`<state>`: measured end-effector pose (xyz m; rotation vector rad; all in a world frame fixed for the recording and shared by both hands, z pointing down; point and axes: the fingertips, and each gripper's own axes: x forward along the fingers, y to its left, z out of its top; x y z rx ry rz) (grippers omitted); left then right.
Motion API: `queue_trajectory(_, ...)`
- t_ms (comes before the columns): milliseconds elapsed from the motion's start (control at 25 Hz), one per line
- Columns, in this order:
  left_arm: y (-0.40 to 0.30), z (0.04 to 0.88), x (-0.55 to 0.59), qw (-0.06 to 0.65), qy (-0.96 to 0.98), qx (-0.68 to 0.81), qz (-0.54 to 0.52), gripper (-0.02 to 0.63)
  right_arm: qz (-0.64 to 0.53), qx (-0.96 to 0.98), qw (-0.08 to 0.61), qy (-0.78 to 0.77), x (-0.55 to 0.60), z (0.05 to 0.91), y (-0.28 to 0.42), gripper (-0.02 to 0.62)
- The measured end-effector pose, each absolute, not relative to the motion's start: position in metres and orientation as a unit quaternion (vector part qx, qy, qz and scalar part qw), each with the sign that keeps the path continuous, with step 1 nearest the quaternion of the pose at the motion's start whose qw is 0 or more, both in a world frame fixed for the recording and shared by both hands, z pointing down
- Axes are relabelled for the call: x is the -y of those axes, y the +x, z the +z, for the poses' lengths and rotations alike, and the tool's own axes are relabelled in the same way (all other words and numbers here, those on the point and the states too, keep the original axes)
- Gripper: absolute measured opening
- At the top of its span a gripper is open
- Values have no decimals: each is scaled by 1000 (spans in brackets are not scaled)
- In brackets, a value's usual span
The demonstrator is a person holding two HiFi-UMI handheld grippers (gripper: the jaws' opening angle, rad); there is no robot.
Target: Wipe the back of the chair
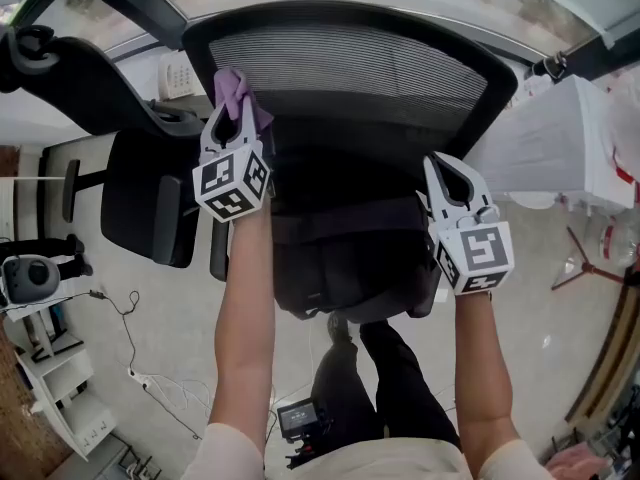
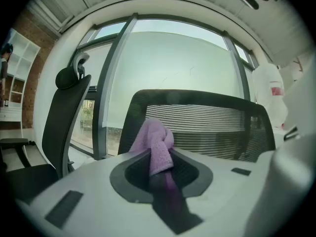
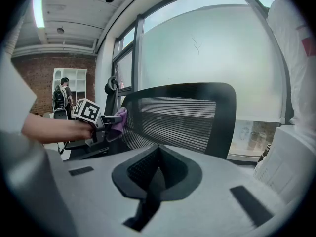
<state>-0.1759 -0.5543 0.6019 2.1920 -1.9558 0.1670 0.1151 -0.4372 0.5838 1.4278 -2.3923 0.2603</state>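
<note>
- Purple terry cloth point(image 2: 157, 144) is bunched and pinched in the left gripper point(image 1: 236, 108). The jaws are clamped on it so that a soft knob pokes out past the tips as the wiping face.
- Just ahead of that knob, touching it or very nearly, is the left edge of the chair back point(image 1: 370, 63). I'd guess the strokes are meant to run rightward from there.
- Lower and off to that claw's right, the right gripper point(image 1: 441, 168) has its jaws together on nothing. It sits near the back's lower right side, perhaps ready to steady it.
- Ahead of both claws, the chair back stands upright. It is black mesh with fine horizontal ribs inside a curved dark frame.
- Farther off, left of the left claw, stands a second black office chair point(image 2: 64, 117). Beyond everything is a frosted window point(image 2: 173, 58).
</note>
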Motion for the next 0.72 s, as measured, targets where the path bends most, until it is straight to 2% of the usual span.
queue_trajectory(320, -111, 610, 550, 111, 770, 627, 53, 86, 95, 834, 168, 517, 431, 584, 136, -5)
queue_trajectory(720, 40, 613, 522, 111, 850, 510, 68, 86, 104, 818, 157, 543, 418, 580, 168, -5)
